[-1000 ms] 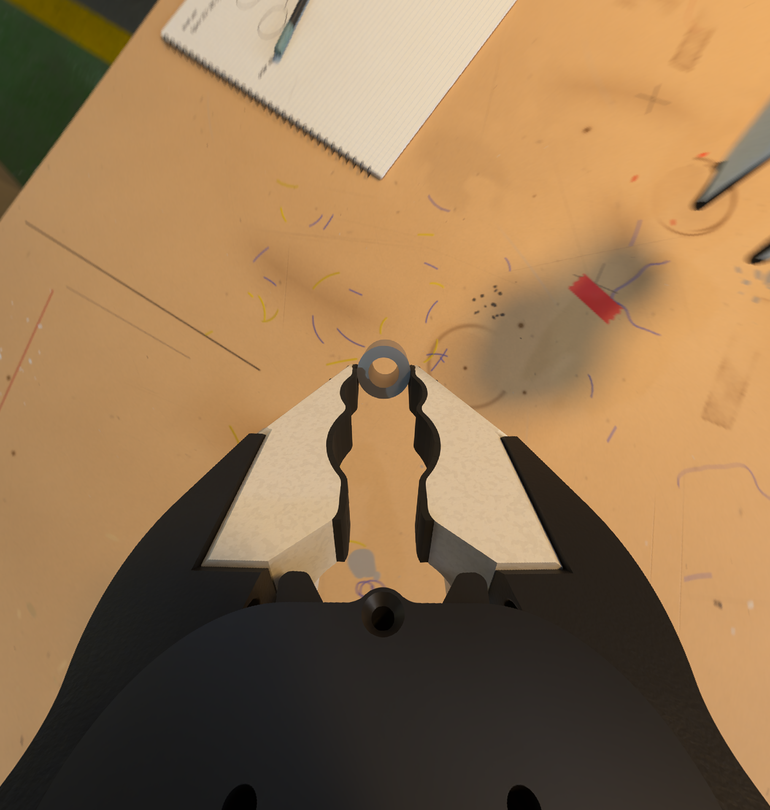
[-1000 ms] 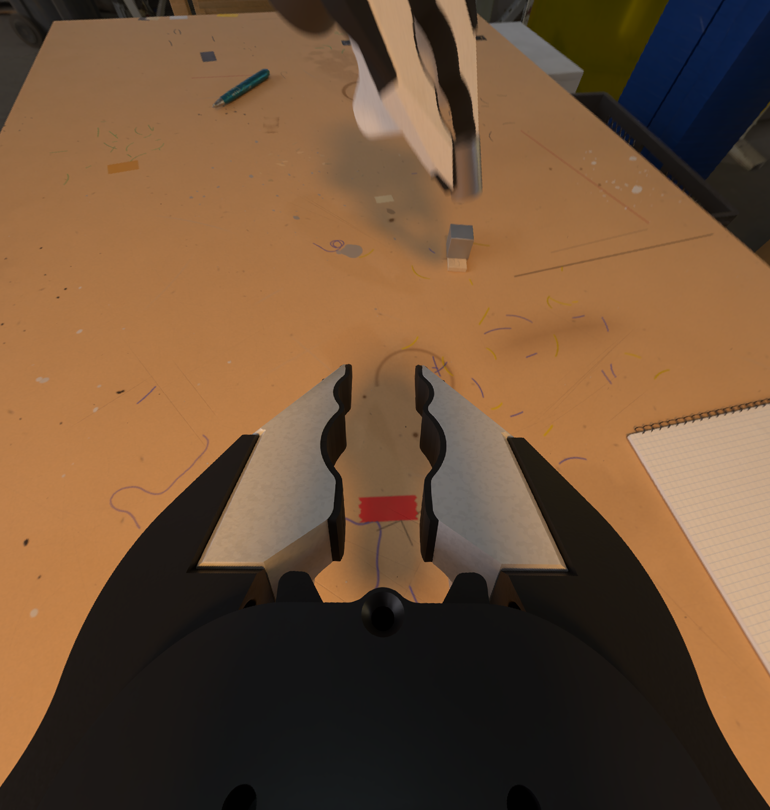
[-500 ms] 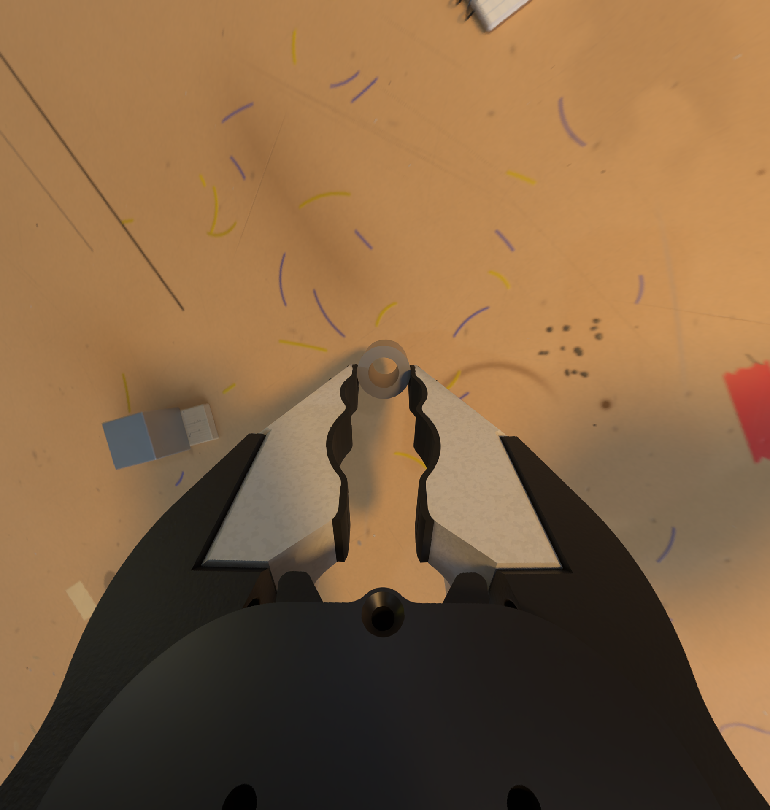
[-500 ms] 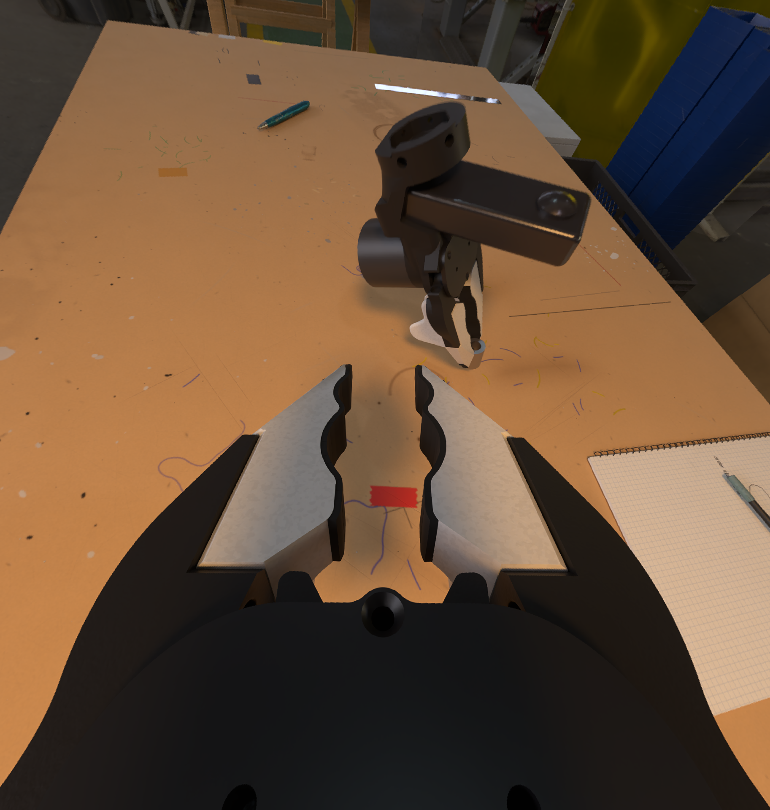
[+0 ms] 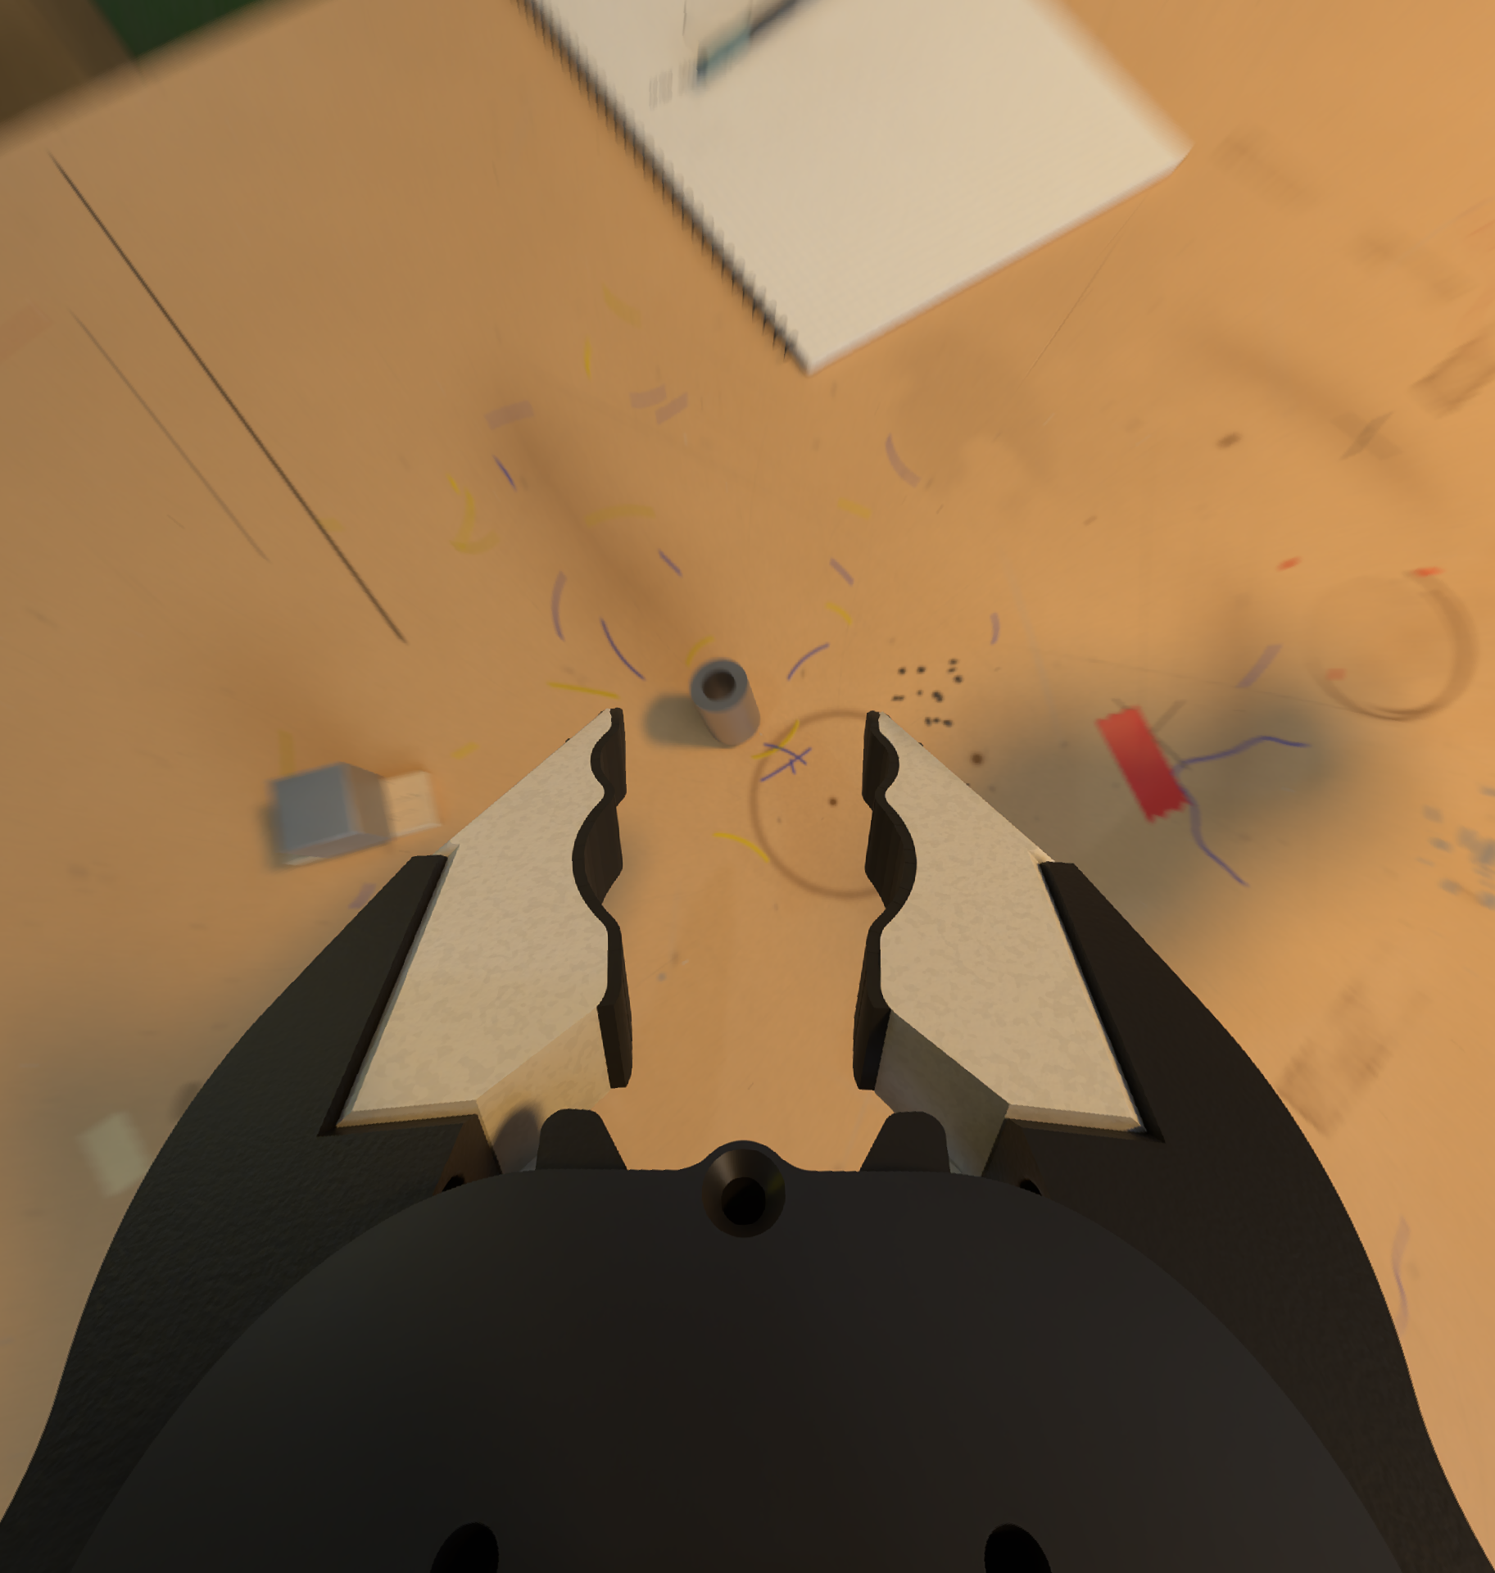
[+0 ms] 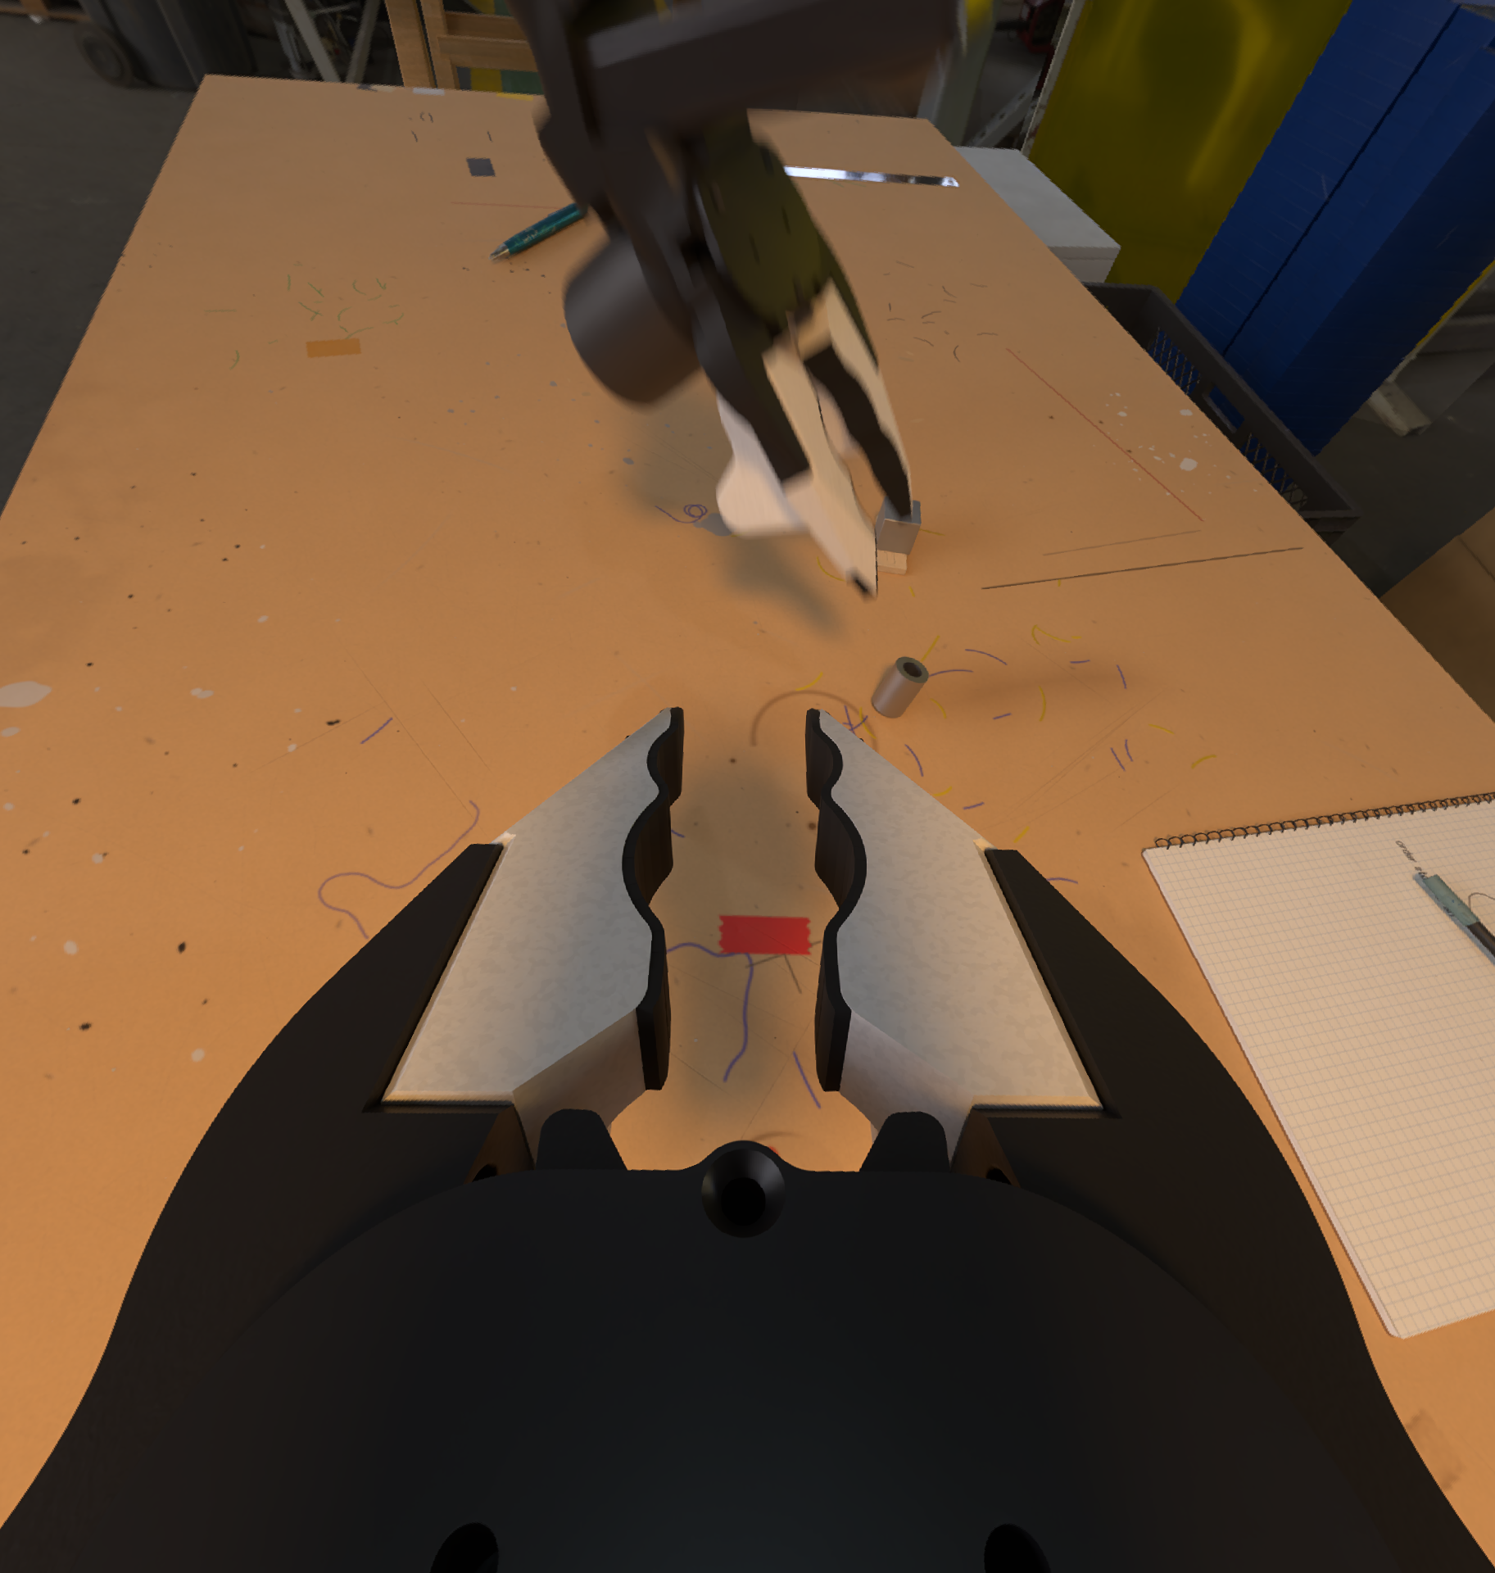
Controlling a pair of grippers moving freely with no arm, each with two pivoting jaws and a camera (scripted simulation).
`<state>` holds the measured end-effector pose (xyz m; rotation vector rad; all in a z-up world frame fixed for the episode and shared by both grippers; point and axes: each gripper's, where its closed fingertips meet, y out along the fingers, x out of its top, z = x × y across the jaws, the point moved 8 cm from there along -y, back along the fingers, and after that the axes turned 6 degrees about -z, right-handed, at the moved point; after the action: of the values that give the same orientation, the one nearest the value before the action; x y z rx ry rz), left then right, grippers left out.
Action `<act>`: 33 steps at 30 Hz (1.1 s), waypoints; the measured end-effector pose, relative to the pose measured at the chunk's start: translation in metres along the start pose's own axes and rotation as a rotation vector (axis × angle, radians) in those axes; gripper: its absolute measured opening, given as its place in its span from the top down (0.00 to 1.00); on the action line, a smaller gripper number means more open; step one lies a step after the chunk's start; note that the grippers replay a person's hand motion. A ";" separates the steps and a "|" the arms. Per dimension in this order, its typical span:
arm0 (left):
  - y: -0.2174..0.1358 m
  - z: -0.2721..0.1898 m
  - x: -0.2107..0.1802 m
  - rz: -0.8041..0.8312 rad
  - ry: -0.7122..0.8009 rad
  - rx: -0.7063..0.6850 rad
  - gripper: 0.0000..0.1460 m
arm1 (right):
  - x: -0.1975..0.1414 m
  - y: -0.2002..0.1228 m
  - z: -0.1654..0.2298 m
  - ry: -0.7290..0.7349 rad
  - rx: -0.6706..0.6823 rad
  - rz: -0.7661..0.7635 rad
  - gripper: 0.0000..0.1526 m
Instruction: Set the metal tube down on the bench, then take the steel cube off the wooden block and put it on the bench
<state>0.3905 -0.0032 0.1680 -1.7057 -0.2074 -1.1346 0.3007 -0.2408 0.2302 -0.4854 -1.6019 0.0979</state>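
Left tongs (image 5: pixel 742 723) wide, empty; tube (image 5: pixel 724 700) lies on bench (image 5: pixel 1067 1277) just past their tips, apart from both. Cube (image 5: pixel 322 813) sits on block (image 5: pixel 409 800), off to their left. We judge cube dense, stiff, slick: grip two flat side faces, above the wood. Right tongs (image 6: pixel 744 722) narrow gap, empty. Right cam shows stack upright, partly hidden by left tongs; left cam gives cube top, blurred.
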 end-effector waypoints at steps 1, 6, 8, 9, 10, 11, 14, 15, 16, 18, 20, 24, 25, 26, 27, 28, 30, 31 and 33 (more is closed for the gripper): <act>-0.023 0.007 0.008 -0.051 0.012 -0.028 0.62 | 0.001 0.000 0.000 0.000 0.002 -0.003 0.81; -0.091 0.089 0.028 -0.240 0.022 0.041 0.62 | 0.008 0.001 0.005 -0.020 0.015 -0.024 0.81; -0.084 0.120 0.022 -0.211 -0.030 -0.015 0.62 | 0.009 0.002 0.005 -0.027 0.011 -0.023 0.81; -0.074 0.131 0.018 -0.151 -0.067 -0.067 0.63 | 0.009 0.002 0.005 -0.029 0.006 -0.017 0.81; -0.061 0.140 0.013 -0.077 -0.094 -0.120 0.64 | 0.008 0.003 0.004 -0.031 -0.002 -0.007 0.81; -0.047 0.146 0.008 -0.008 -0.105 -0.161 0.65 | 0.006 0.005 0.003 -0.031 -0.009 0.005 0.81; -0.005 0.155 -0.012 0.181 -0.055 -0.203 0.66 | 0.000 0.010 -0.001 -0.013 -0.023 0.038 0.81; 0.006 0.157 -0.017 0.232 -0.014 -0.216 0.67 | -0.002 0.012 -0.003 -0.002 -0.021 0.045 0.81; 0.015 0.158 -0.021 0.278 0.032 -0.231 0.68 | -0.005 0.015 -0.004 0.008 -0.021 0.054 0.81; 0.029 0.158 -0.025 0.351 0.130 -0.279 0.68 | -0.011 0.019 -0.007 0.026 -0.022 0.075 0.81; 0.039 0.157 -0.026 0.420 0.287 -0.344 0.68 | -0.016 0.023 -0.010 0.041 -0.016 0.091 0.81; 0.049 0.158 -0.021 0.453 0.653 -0.498 0.64 | -0.024 0.028 -0.013 0.060 -0.005 0.114 0.81; 0.051 0.158 -0.019 0.419 0.730 -0.507 0.60 | -0.025 0.028 -0.014 0.063 -0.006 0.119 0.81; 0.053 0.158 -0.018 0.395 0.784 -0.540 0.59 | -0.027 0.028 -0.015 0.067 -0.004 0.121 0.81; 0.054 0.157 -0.017 0.381 0.830 -0.572 0.59 | -0.028 0.028 -0.015 0.071 -0.003 0.122 0.81; 0.056 0.157 -0.019 0.383 0.875 -0.597 0.59 | -0.029 0.028 -0.016 0.075 -0.004 0.124 0.81; 0.060 0.156 -0.022 0.402 0.950 -0.623 0.58 | -0.030 0.027 -0.017 0.081 -0.005 0.127 0.81; 0.062 0.158 -0.023 0.405 0.974 -0.631 0.56 | -0.031 0.026 -0.017 0.082 -0.008 0.127 0.81; 0.066 0.161 -0.024 0.404 0.991 -0.648 0.54 | -0.031 0.025 -0.018 0.084 -0.008 0.124 0.81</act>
<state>0.5117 0.1067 0.1030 -1.3832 1.1667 -1.6753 0.3248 -0.2337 0.1943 -0.5873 -1.4899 0.1630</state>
